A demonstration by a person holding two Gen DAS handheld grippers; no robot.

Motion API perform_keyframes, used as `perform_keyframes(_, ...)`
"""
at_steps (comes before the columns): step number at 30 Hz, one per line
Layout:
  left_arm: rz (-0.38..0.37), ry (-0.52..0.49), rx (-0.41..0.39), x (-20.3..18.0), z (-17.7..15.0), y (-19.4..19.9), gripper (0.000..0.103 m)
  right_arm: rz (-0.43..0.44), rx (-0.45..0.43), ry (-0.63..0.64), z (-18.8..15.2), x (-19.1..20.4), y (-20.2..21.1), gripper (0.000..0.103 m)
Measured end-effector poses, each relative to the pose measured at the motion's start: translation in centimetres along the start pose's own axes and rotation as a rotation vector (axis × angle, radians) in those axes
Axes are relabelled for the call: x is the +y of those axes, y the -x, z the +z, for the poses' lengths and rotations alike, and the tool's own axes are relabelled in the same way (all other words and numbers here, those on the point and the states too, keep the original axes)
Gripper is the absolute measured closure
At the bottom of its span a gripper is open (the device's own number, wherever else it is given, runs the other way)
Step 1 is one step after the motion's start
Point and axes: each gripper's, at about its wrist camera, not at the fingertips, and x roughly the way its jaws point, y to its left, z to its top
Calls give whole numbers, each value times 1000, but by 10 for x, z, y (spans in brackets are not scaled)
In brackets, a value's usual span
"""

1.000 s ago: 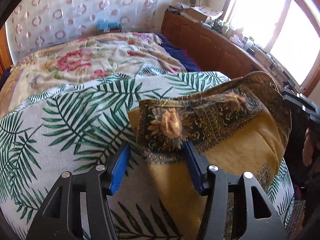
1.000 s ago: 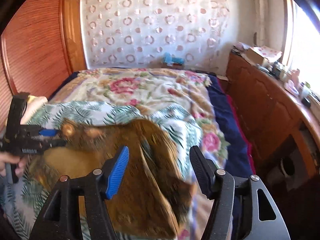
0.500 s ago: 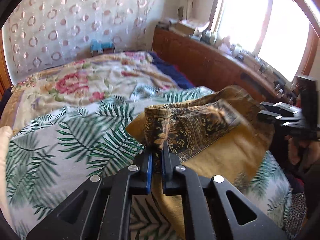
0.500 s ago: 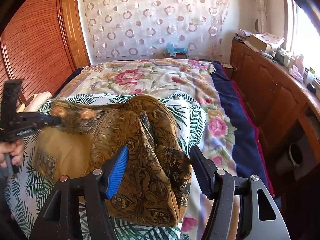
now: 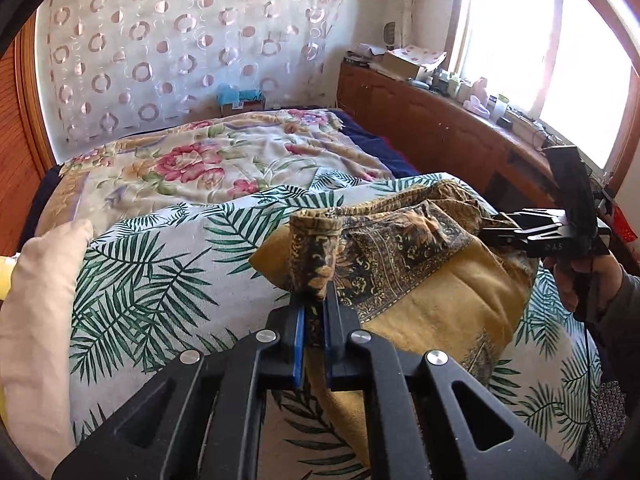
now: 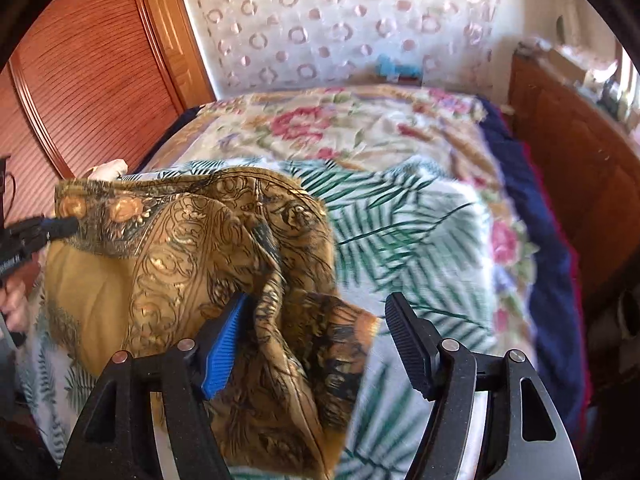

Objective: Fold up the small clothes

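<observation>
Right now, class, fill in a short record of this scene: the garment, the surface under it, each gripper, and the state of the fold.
garment: mustard-yellow patterned cloth garment, bunched, partly lifted
surface: white palm-leaf print sheet over a floral bedspread
left gripper: shut on a dark patterned edge of the garment, holding it raised
right gripper: jaws wide and opening; garment cloth lies between them, against the blue pad only, not pinched
fold state: not yet folded flat; cloth is crumpled between the two grippers
background: wooden cabinet under a bright window
</observation>
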Motion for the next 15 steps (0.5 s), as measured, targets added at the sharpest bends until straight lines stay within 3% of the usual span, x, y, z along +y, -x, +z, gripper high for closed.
perform_keyframes(5, -21, 23, 1, 6, -4, -6, 95, 24, 15, 1, 6, -5, -9, 35)
perform_keyframes(6, -31, 27, -6, 7, -4, -5, 95, 36, 20, 13, 6, -3, -9, 41)
perform_keyframes(7, -37, 29, -13, 7, -5, -2, 95, 70, 29, 22, 6, 0, -9, 61)
perform_keyframes(9, -57, 34, -26, 6, -6, 4, 95, 81, 39, 40, 7, 4, -9, 69)
perform_keyframes(10, -65, 31, -32, 5, -5, 9, 95, 107, 38, 51, 7, 5, -7, 79)
perform_keyframes(15, -79, 18, -111, 0, -10, 53, 95, 89, -18, 107, 13, 19, 10, 87)
